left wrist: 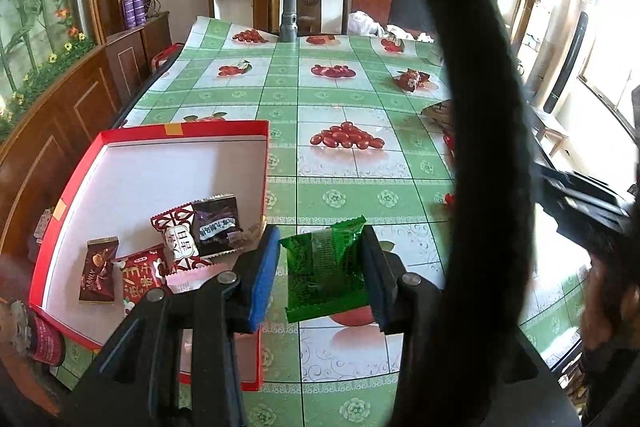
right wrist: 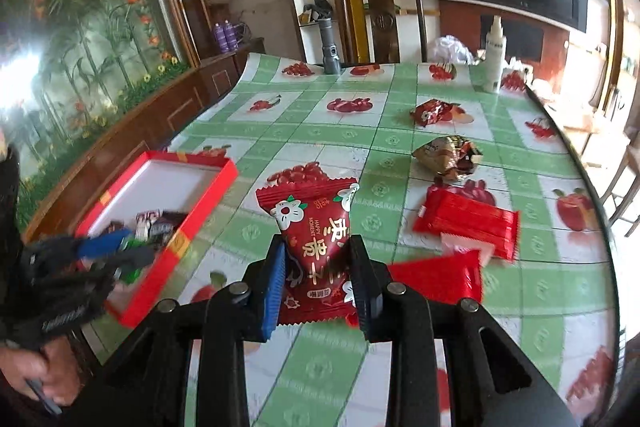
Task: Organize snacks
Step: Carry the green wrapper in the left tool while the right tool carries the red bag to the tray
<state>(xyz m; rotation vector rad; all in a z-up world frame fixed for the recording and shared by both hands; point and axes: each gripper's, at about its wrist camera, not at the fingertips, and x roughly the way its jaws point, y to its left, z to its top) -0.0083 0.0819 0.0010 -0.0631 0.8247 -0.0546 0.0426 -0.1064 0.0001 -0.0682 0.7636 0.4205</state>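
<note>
Green checked tablecloth (left wrist: pixel 352 195) | red box (left wrist: pixel 224 131) at left, part filled | left gripper (left wrist: pixel 320 267) clamps green packet (left wrist: pixel 326 267) beside box wall | right gripper (right wrist: pixel 318 279) clamps red packet (right wrist: pixel 312 239), carried aloft | risk: thin foil slipping out, or snagging box rim on release.

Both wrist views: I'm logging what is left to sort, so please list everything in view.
Box: one, red with white inside, table's left side.
Packets in box: four, brown, red and dark.
Green packet: one, between left gripper's pads.
Red flower packet: one, between right gripper's pads.
Loose packets: about four, red and brown, on the tablecloth.
Flashlight: one, grey, far edge.
White bottle: one, far right.
Tablecloth: green and white, fruit prints.
Left gripper: black, blue pads.
Right gripper: same.
Hand: one, lower left.
</note>
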